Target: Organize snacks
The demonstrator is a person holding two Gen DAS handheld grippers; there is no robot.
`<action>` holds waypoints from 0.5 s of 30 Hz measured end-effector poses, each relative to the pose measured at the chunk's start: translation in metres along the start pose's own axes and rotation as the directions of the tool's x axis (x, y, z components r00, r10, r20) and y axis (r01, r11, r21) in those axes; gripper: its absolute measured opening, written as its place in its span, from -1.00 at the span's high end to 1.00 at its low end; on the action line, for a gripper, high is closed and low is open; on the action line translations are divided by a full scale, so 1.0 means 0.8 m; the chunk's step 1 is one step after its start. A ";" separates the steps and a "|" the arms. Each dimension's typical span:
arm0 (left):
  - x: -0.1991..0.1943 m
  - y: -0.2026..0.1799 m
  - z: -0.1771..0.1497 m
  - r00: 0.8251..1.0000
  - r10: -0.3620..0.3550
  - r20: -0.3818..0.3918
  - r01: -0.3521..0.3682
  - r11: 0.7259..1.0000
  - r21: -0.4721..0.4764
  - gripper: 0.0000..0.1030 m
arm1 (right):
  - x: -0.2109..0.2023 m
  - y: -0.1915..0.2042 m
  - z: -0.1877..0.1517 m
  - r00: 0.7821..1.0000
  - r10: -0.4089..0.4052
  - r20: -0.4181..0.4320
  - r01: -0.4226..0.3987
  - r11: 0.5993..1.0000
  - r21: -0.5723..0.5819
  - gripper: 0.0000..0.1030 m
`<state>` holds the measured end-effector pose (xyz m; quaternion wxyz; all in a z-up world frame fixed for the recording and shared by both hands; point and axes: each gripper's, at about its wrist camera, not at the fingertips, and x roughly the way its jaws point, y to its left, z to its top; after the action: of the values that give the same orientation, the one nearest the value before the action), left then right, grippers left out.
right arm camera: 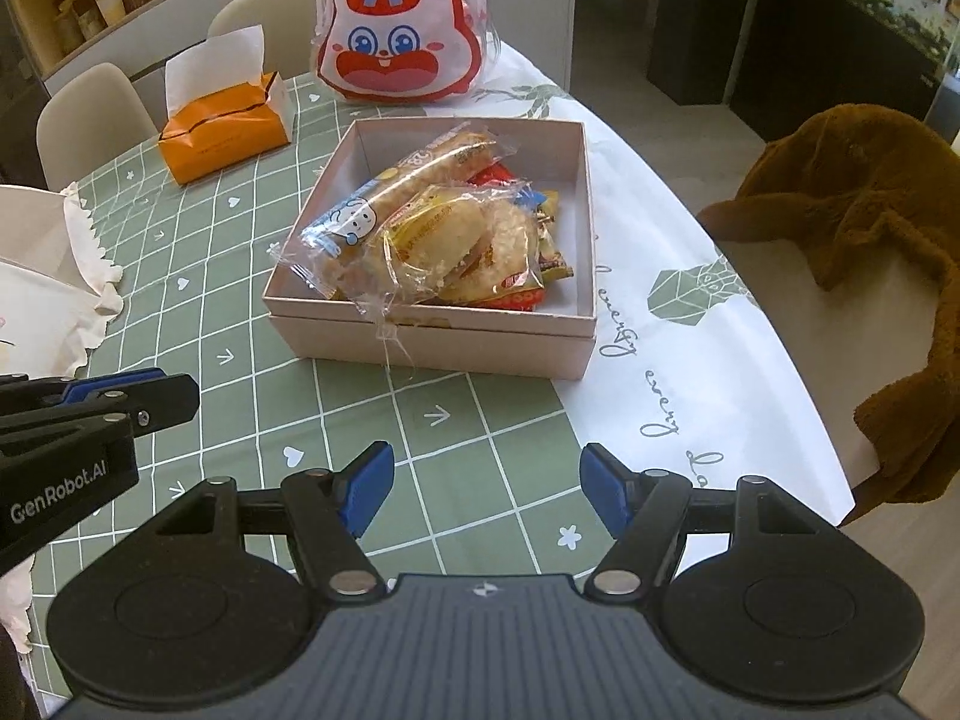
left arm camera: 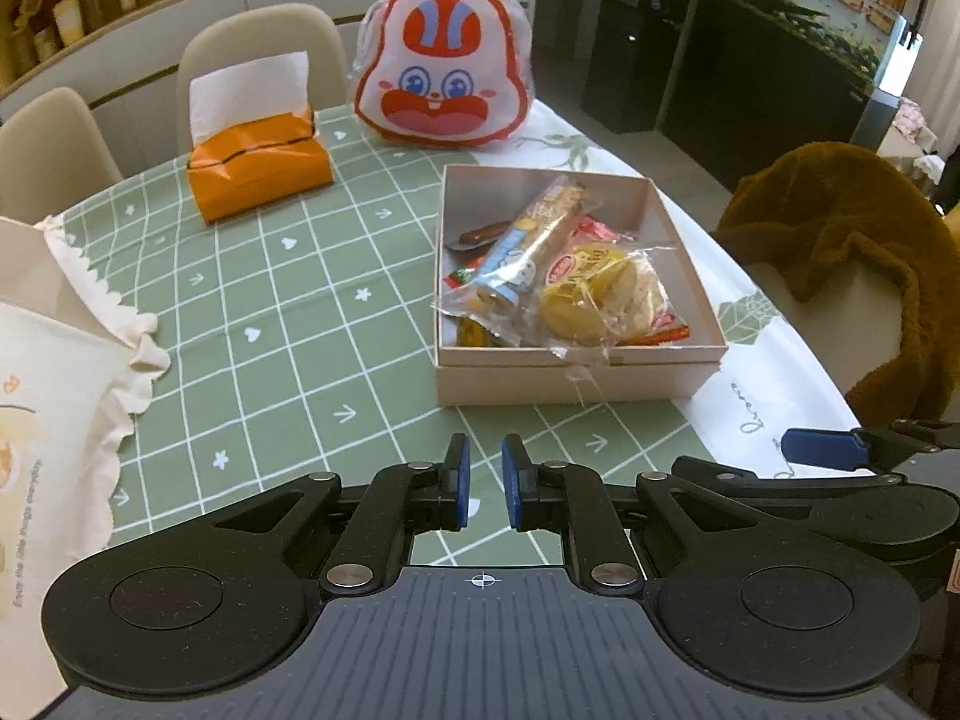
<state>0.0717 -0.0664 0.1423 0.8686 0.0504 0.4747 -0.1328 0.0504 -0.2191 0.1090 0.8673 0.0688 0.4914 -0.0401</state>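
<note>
A pale cardboard box (left arm camera: 576,381) (right arm camera: 432,348) sits on the green grid tablecloth and holds several wrapped snacks: a long blue-and-clear biscuit pack (left arm camera: 528,246) (right arm camera: 396,192) and a clear bag of yellow cakes (left arm camera: 606,294) (right arm camera: 456,240) on top. My left gripper (left arm camera: 483,480) is nearly shut and empty, just in front of the box. My right gripper (right arm camera: 486,492) is open and empty, also in front of the box. The left gripper's side shows in the right wrist view (right arm camera: 102,402).
A rabbit-face bag (left arm camera: 441,69) (right arm camera: 399,30) stands behind the box. An orange tissue box (left arm camera: 258,168) (right arm camera: 222,132) is far left. A cream frilled bag (left arm camera: 54,396) lies at the left. A chair with a brown fleece (left arm camera: 852,246) (right arm camera: 864,228) is right of the table's edge.
</note>
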 end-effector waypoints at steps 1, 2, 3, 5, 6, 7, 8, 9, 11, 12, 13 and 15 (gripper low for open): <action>-0.001 0.000 0.000 1.000 -0.002 0.000 0.002 1.000 0.000 0.70 | -0.001 0.000 0.000 1.000 0.000 0.001 0.000 1.000 0.000 -0.35; -0.001 0.000 -0.001 1.000 -0.004 -0.001 0.004 1.000 -0.001 0.69 | -0.001 0.000 0.000 1.000 0.001 0.001 -0.001 1.000 0.001 -0.35; -0.001 -0.001 -0.003 1.000 -0.008 -0.003 0.008 1.000 0.000 0.69 | -0.002 -0.001 0.000 1.000 0.001 0.001 -0.001 1.000 0.002 -0.35; -0.001 -0.001 -0.004 1.000 -0.013 -0.006 0.013 1.000 0.001 0.69 | -0.002 -0.001 -0.001 1.000 0.001 0.000 -0.001 1.000 0.005 -0.35; -0.002 -0.001 -0.005 1.000 -0.016 -0.008 0.016 1.000 0.002 0.69 | -0.003 -0.001 -0.002 1.000 0.000 0.000 0.000 1.000 0.006 -0.35; -0.002 -0.001 -0.006 1.000 -0.017 -0.009 0.017 1.000 0.001 0.69 | -0.003 -0.001 -0.002 1.000 -0.001 0.002 0.001 1.000 0.007 -0.35; -0.002 -0.001 -0.007 1.000 -0.018 -0.010 0.018 1.000 -0.001 0.69 | -0.003 -0.001 -0.002 1.000 -0.001 0.003 0.001 1.000 0.007 -0.35; -0.002 0.000 -0.008 1.000 -0.021 -0.012 0.021 1.000 -0.004 0.70 | -0.004 -0.001 -0.002 1.000 -0.001 0.003 0.001 1.000 0.007 -0.35; -0.002 0.000 -0.009 1.000 -0.026 -0.013 0.026 1.000 -0.007 0.69 | -0.004 -0.001 -0.002 1.000 -0.003 0.004 0.003 1.000 0.007 -0.35; -0.002 0.000 -0.010 1.000 -0.028 -0.012 0.027 1.000 -0.008 0.70 | -0.005 -0.002 -0.003 1.000 -0.004 0.006 0.004 1.000 0.007 -0.35; -0.003 0.000 -0.010 1.000 -0.029 -0.012 0.029 1.000 -0.009 0.70 | -0.005 -0.002 -0.003 1.000 -0.004 0.008 0.004 1.000 0.006 -0.35; -0.004 0.001 -0.010 0.999 -0.031 -0.011 0.030 0.999 -0.010 0.70 | -0.006 -0.002 -0.003 1.000 -0.007 0.011 0.007 1.000 0.004 -0.35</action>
<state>0.0634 -0.0636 0.1407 0.8642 0.0398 0.4807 -0.1435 0.0456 -0.2204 0.1122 0.8696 0.0688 0.4870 -0.0444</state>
